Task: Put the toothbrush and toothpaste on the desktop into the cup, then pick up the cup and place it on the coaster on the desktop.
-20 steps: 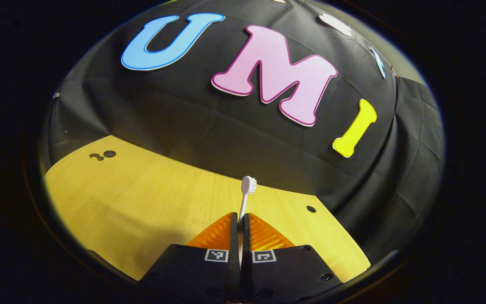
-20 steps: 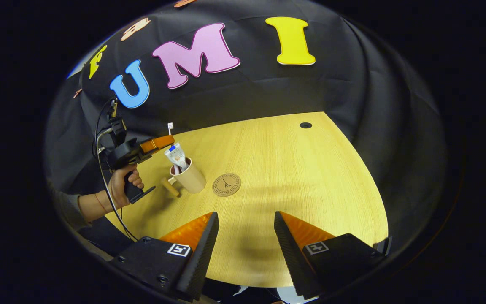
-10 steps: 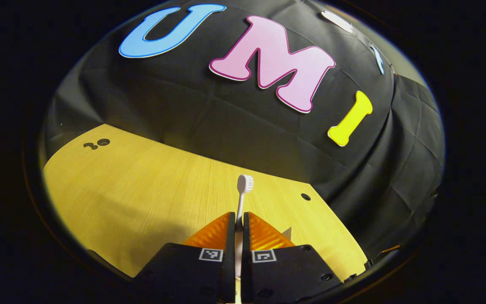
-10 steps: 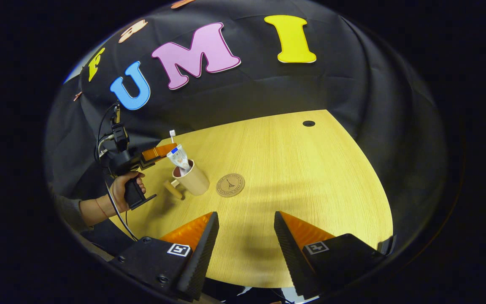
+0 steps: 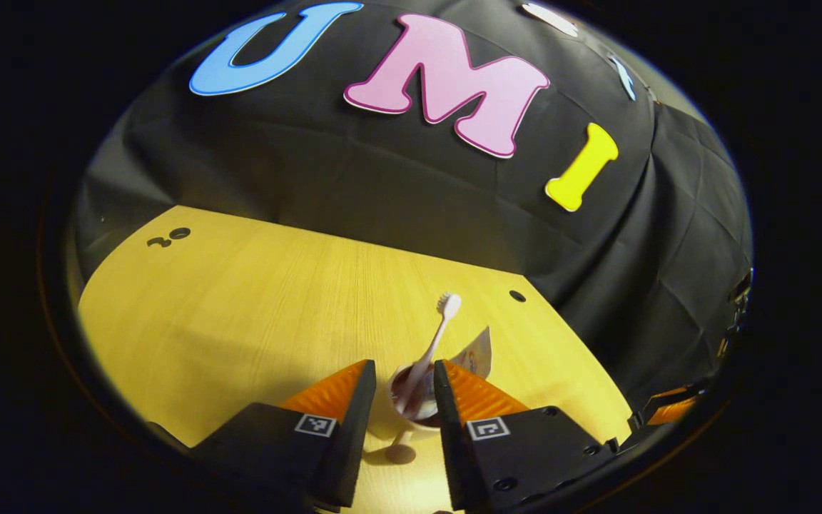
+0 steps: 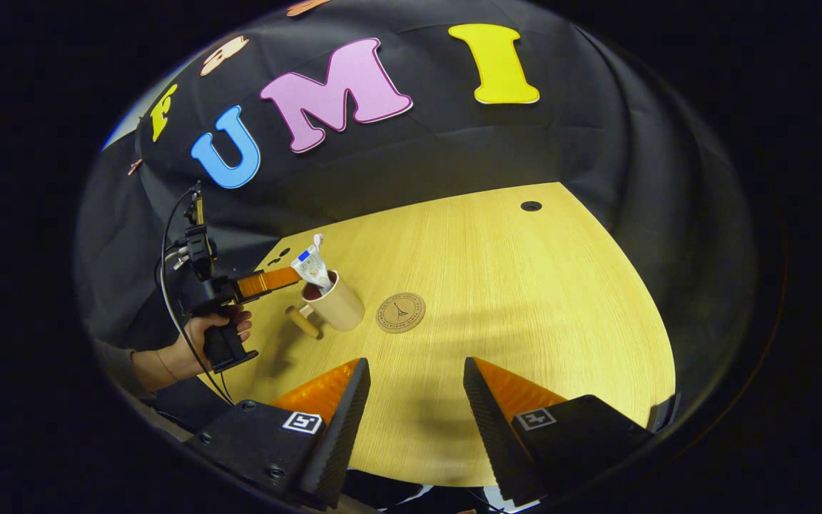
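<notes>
While the left gripper (image 5: pixel 400 400) hangs with fingers parted over the cup (image 6: pixel 338 305), the toothbrush (image 5: pixel 434 341) and toothpaste (image 6: pixel 310 265) lean inside it, beside the coaster (image 6: pixel 401 313); the right gripper (image 6: pixel 411 407) is released above the desk (image 6: pixel 525 300).

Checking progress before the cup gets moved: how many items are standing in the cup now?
2: the toothbrush leans in the cup, head up; the toothpaste sticks out beside it. Nothing smaller shows inside.

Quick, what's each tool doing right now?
Left tool: open, holding nothing; toothbrush stands in the cup.
Right tool: open, holding nothing.
</notes>
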A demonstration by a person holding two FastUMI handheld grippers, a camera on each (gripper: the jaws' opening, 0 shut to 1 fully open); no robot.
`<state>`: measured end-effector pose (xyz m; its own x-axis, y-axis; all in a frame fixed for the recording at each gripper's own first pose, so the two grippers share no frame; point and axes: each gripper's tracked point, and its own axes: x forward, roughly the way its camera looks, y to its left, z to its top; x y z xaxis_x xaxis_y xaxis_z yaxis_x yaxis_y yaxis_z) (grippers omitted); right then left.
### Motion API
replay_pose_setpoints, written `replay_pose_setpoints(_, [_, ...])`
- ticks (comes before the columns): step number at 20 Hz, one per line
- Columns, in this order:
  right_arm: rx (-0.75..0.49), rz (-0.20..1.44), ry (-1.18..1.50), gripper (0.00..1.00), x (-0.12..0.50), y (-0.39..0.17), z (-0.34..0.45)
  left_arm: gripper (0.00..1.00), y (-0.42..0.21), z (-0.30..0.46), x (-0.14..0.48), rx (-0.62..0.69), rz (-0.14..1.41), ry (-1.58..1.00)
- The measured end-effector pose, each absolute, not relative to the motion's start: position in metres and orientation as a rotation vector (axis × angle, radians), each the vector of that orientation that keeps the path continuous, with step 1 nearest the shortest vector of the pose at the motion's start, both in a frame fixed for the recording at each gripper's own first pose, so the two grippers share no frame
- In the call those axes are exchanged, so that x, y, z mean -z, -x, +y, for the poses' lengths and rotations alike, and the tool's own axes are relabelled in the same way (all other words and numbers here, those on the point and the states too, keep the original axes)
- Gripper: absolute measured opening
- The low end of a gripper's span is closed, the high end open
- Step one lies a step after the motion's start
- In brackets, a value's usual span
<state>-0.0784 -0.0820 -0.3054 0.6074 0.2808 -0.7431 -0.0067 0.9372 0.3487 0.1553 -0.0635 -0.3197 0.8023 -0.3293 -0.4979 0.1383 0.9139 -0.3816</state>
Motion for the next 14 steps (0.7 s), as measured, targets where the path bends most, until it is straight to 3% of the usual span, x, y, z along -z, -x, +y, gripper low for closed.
replay_pose_setpoints(2, [-0.179, 0.906, -0.329, 0.82, 0.306, 0.081, -0.081, 0.59, -0.138, -0.068, 0.314, 0.307, 0.608, 0.320])
replay_pose_setpoints(3, [-0.184, 0.908, -0.331, 0.82, 0.307, 0.083, -0.080, 0.72, -0.130, -0.068, 0.311, 0.332, 0.625, 0.299])
replay_pose_setpoints(4, [-0.188, 0.908, -0.334, 0.82, 0.307, 0.084, -0.079, 0.67, -0.121, -0.069, 0.310, 0.361, 0.646, 0.276])
replay_pose_setpoints(8, [-0.191, 0.912, -0.358, 0.82, 0.310, 0.091, -0.080, 0.85, -0.094, -0.070, 0.313, 0.427, 0.758, 0.162])
replay_pose_setpoints(14, [-0.170, 0.897, -0.393, 0.82, 0.310, 0.101, -0.089, 0.87, -0.083, -0.068, 0.359, 0.442, 0.957, 0.049])
